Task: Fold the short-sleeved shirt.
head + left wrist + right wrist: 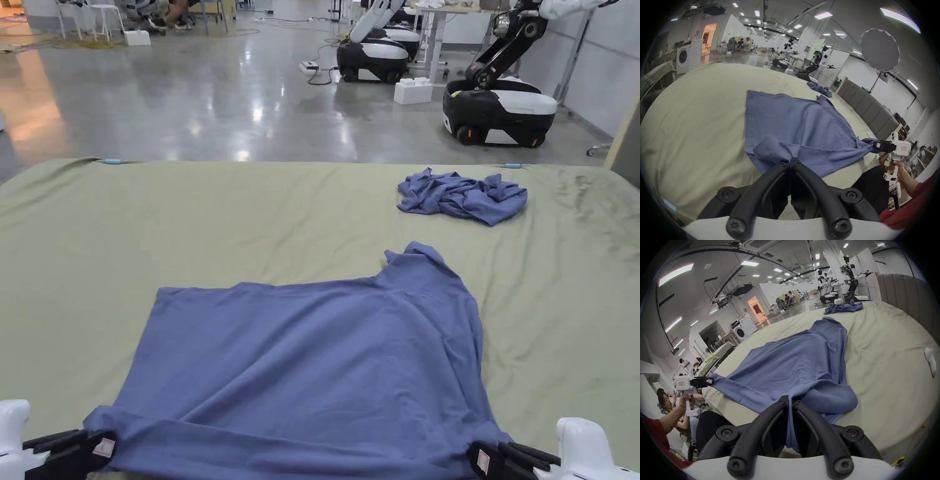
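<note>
A blue short-sleeved shirt [312, 369] is lying spread across the near part of a bed covered in a pale green sheet [187, 225], its far end tapering toward a bunched sleeve or collar. The left gripper [94, 447] is pinching the near left corner of the shirt, its black jaws closed together on a gathered tuft of the fabric, as its own view shows [790, 162]. The right gripper [487, 459] is clamping the near right corner in the same way, with cloth drawn between its pressed jaws and hanging down behind them [790, 402]. Between the two corners the near hem is stretching in a shallow fold along the bed's edge. In the left gripper view, a hand [898, 167] is gripping the white handle of the right gripper, with a red sleeve [916, 207] showing lower down. A second blue garment [462, 197] is sitting crumpled on the far right of the sheet, well apart from the shirt. Beyond the bed, wheeled robots [500, 109] are standing on a glossy grey floor [187, 94].
</note>
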A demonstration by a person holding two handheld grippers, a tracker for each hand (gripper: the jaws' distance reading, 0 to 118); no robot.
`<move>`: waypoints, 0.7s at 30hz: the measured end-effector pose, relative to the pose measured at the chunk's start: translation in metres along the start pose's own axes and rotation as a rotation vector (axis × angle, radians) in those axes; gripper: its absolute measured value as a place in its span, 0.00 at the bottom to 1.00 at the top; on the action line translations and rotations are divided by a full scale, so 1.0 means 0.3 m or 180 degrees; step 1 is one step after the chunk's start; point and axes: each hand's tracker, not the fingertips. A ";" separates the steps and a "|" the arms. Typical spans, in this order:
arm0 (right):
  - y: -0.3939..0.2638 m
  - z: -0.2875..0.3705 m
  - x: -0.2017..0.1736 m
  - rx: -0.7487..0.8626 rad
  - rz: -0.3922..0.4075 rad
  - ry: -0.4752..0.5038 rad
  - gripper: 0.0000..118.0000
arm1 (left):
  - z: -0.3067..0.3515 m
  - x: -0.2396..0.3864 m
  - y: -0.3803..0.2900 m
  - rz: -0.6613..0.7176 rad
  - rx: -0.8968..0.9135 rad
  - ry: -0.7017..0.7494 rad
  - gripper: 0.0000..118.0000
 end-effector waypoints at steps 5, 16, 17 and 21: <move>-0.013 0.017 0.047 -0.0089 -0.0155 -0.0050 0.04 | 0.006 -0.034 -0.044 0.0193 -0.0091 -0.0003 0.00; -0.048 -0.115 0.017 -0.0894 -0.0403 -0.0558 0.26 | -0.043 -0.062 -0.062 0.0386 -0.0383 0.0136 0.18; -0.027 -0.094 -0.004 -0.0906 -0.0303 -0.0641 0.58 | -0.025 -0.055 -0.043 0.0378 -0.0384 0.0192 0.51; 0.059 0.193 -0.145 0.0279 0.0117 -0.0750 0.83 | 0.209 0.097 0.040 -0.0173 0.0347 0.0572 0.69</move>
